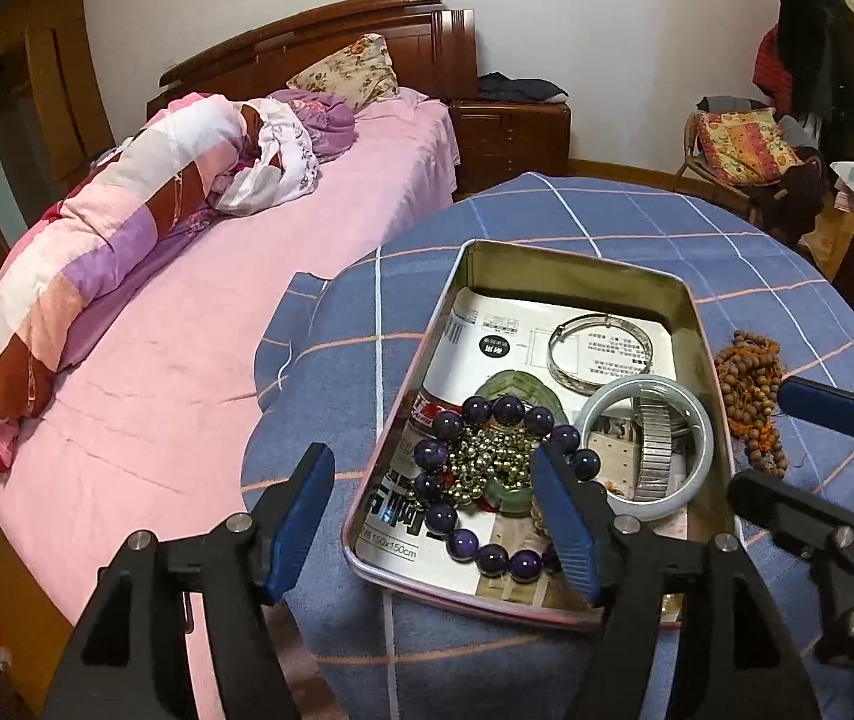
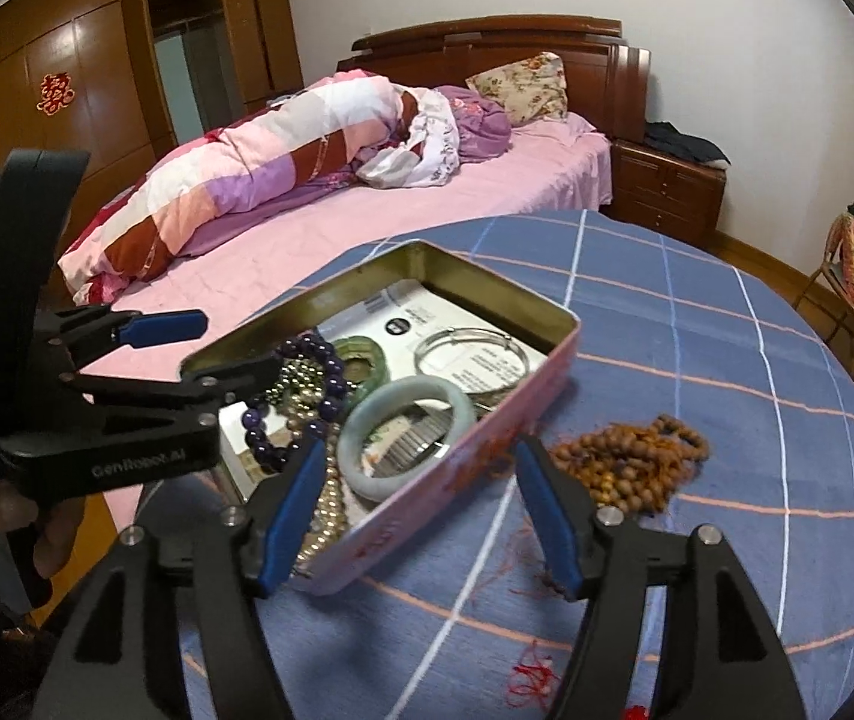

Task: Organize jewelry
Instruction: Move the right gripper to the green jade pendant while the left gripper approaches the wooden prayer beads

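Both grippers hang over a bench (image 1: pixel 637 222) draped in blue checked cloth, each with its fingers spread and nothing between them. The left gripper (image 1: pixel 436 516) straddles the near left corner of the tin (image 1: pixel 571 267), which holds a purple bead bracelet (image 1: pixel 490 480), a pale jade bangle (image 1: pixel 649 450), a silver bangle (image 1: pixel 598 348) and a green ring-shaped piece (image 1: pixel 508 387). The right gripper (image 2: pixel 418 510) straddles the tin's near wall. A wooden bead strand (image 2: pixel 628 462) lies on the cloth just beside the tin, not yet stowed. Risks, as judged: its loose orange threads could snag a finger, or a finger could catch the tin's wall and shift it. Legible writing: "GenRobot.AI" on the left gripper's body; "150x150cm" on the printed sheet (image 1: pixel 487 324) lining the tin.
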Available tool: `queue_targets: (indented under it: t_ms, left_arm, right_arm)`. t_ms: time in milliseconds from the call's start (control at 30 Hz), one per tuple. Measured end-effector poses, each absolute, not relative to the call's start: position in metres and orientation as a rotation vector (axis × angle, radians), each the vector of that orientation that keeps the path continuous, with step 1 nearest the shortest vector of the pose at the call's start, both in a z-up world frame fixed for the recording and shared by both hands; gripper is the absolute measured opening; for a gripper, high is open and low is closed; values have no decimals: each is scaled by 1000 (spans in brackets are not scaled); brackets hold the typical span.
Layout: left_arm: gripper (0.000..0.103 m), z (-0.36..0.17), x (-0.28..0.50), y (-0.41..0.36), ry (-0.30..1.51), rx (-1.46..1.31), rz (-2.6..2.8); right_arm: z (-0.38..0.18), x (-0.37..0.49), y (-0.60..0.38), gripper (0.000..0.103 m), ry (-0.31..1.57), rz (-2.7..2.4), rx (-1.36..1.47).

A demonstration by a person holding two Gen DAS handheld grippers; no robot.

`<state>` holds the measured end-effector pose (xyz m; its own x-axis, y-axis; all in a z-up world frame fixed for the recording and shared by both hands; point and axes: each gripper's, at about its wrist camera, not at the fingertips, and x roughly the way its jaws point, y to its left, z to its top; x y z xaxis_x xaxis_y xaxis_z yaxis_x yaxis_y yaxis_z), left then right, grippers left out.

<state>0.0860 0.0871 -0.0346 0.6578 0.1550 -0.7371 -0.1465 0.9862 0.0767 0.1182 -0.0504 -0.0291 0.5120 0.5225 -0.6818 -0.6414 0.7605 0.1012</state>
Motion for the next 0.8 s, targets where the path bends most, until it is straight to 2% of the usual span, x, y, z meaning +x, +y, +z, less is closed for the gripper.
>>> queue_targets:
  t_ms: [100,800]
  left_arm:
    - [68,-36,86,86,839,15,171]
    - [68,-28,76,43,839,75,148]
  right_arm:
    - [-29,118,-59,73,755,685,-167]
    - [-59,96,-178,76,853,509,-172]
